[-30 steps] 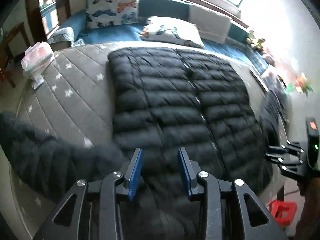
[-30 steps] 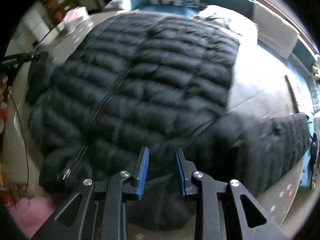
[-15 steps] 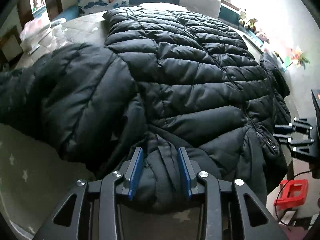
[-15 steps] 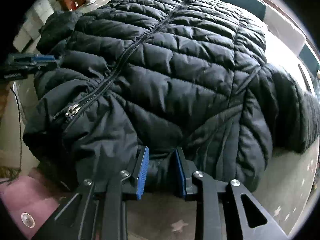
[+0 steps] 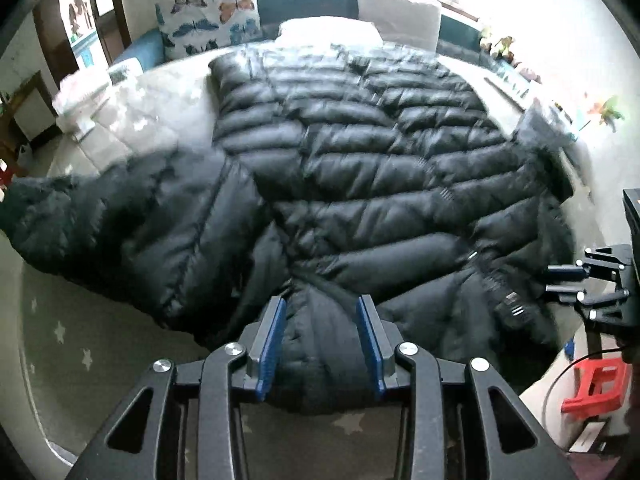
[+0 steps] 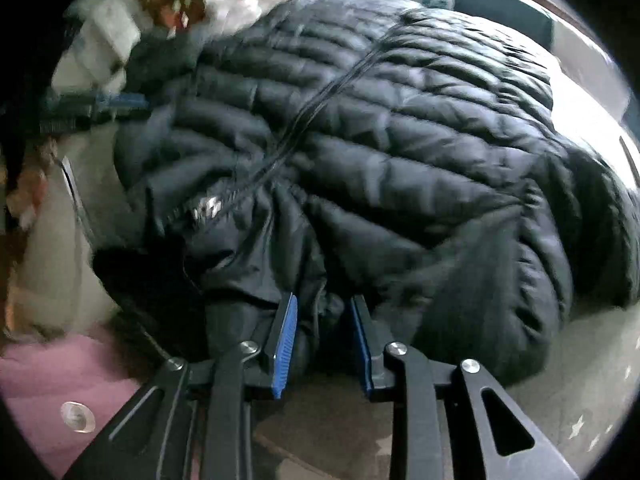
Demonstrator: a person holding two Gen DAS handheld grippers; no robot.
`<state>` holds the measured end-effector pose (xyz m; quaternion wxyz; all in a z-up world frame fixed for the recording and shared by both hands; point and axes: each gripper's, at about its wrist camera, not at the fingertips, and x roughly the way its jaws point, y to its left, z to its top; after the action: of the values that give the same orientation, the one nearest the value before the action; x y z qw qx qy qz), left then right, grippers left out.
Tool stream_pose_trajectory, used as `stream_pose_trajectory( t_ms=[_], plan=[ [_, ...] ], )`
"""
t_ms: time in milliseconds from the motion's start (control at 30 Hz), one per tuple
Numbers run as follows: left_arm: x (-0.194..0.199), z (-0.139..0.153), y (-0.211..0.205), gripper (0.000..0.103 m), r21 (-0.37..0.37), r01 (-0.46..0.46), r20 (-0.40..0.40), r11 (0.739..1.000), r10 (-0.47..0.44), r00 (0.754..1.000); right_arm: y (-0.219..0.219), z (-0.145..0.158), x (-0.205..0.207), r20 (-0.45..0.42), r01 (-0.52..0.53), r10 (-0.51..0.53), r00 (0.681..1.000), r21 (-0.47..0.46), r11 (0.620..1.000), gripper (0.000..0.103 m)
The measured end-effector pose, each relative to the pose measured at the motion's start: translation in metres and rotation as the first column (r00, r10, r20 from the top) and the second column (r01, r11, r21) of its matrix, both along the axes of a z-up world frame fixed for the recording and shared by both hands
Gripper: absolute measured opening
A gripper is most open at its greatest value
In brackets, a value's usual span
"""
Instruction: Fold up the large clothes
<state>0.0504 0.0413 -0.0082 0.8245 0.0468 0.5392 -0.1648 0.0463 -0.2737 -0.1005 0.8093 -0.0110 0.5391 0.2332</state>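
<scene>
A large black quilted puffer jacket (image 5: 360, 168) lies spread on a grey star-patterned bed cover (image 5: 60, 340), zipper side up, one sleeve stretched to the left (image 5: 80, 216). My left gripper (image 5: 320, 336) is shut on a bunched part of the jacket's near edge beside that sleeve. My right gripper (image 6: 324, 340) is shut on the gathered near edge of the jacket (image 6: 400, 128) next to the zipper end (image 6: 208, 212). The right gripper also shows at the right edge of the left wrist view (image 5: 592, 284). The left gripper's blue pads show blurred at the left of the right wrist view (image 6: 96, 108).
Butterfly pillows (image 5: 208, 16) and a white pillow (image 5: 328, 28) lie at the bed's head. A white bundle (image 5: 80, 96) sits at the far left of the bed. A red stool (image 5: 592, 388) and a pink rug (image 6: 48, 384) lie on the floor.
Both grippers hold their grip and have pulled the jacket's near edge back and up; the fabric bunches more at the jaws and the jacket has slid across the bed.
</scene>
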Motion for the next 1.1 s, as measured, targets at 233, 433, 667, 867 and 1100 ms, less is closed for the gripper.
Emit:
stream_pose_trajectory(
  t_ms=[233,433,667,867,1100],
  plan=[
    [0.003,0.021,-0.040,0.063,-0.059,0.054,0.027,0.997,-0.052,0.998,-0.143,0.020,0.028,0.048,0.374,-0.377,0.925,0.062,0.925,0.049],
    [0.011,0.007,-0.081,0.063,-0.066,0.107,-0.028,0.992,-0.109,0.994,-0.250,0.007,0.049,0.010,0.617,-0.619,0.785,0.076,0.784,0.049],
    [0.019,-0.007,-0.108,0.063,-0.066,0.124,-0.056,0.990,-0.128,0.990,-0.320,-0.024,0.076,-0.110,0.768,-0.764,0.636,0.190,0.612,0.049],
    [0.027,-0.011,-0.115,0.063,-0.046,0.115,-0.062,0.992,-0.118,0.991,-0.347,-0.051,0.093,-0.176,0.824,-0.811,0.558,0.237,0.515,0.049],
    [0.036,-0.016,-0.111,0.063,-0.025,0.086,-0.067,0.996,-0.088,0.994,-0.366,-0.064,0.096,-0.201,0.839,-0.840,0.504,0.346,0.420,0.049]
  ],
)
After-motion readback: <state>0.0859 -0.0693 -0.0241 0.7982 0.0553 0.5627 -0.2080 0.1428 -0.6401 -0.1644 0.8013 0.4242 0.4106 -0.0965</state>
